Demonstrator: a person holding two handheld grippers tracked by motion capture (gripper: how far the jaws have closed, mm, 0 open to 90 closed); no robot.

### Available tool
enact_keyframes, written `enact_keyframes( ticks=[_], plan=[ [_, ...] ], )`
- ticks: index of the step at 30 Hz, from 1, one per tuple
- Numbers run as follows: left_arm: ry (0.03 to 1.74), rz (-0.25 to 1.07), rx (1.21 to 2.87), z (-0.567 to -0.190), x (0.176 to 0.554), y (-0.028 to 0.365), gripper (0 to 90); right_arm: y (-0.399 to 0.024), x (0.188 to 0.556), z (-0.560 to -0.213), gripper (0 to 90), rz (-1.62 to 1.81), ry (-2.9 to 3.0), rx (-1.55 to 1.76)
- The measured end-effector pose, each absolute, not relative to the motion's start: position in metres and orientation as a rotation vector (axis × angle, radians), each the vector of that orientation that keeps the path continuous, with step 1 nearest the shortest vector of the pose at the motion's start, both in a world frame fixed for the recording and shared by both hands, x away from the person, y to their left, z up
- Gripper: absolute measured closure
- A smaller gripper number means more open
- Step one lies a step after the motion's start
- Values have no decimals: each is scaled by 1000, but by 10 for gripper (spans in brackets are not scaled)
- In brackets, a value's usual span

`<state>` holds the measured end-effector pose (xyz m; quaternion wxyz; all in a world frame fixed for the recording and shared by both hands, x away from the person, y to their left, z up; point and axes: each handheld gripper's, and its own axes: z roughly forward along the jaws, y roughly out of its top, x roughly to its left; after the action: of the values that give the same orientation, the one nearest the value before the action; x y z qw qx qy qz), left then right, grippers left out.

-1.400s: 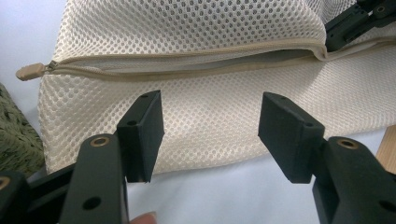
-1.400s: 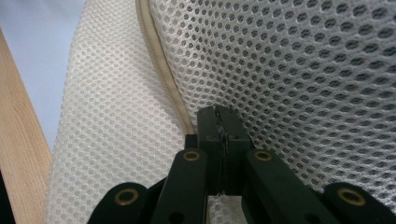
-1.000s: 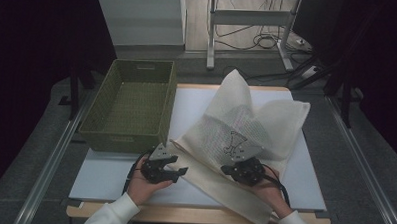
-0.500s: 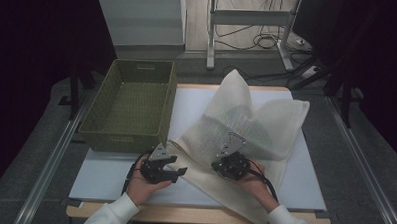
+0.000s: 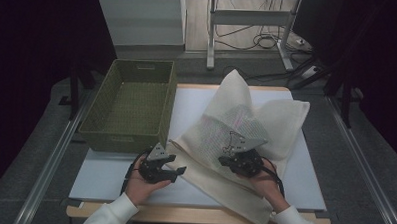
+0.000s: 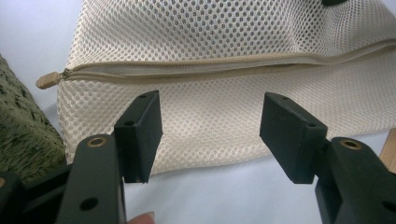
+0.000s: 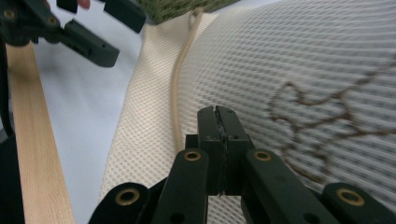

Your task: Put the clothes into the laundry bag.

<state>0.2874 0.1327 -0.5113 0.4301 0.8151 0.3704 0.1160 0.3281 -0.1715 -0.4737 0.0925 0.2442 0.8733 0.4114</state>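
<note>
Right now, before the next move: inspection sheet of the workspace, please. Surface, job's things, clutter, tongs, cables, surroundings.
Surface: white table top with a wooden front edge, bare where visible.
Job's things: cream mesh laundry bag lying across the table, partly raised in a peak; its zipper looks closed, pull at the end nearest the basket.
Clutter: green woven basket at the table's left, nothing seen inside.
Tongs: left tongs open, aimed at the bag's edge, not touching it; right tongs shut, against the mesh; whether fabric is pinched cannot be told.
Cables: black cable looping beside the left hand; loose cables on the floor behind.
Surroundings: metal stand legs beyond the table, dark sides.
</note>
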Motion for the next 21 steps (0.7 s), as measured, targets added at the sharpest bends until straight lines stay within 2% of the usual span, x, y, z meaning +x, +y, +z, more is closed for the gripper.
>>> enact_keyframes(
  ticks=[13,21],
  plan=[
    [947,293,2027,-512,286,142,366,-200,334,-467,880,1300,2527,816],
    [937,299,2047,-514,286,140,357,-205,333,-465,703,1355,2512,796]
  ],
)
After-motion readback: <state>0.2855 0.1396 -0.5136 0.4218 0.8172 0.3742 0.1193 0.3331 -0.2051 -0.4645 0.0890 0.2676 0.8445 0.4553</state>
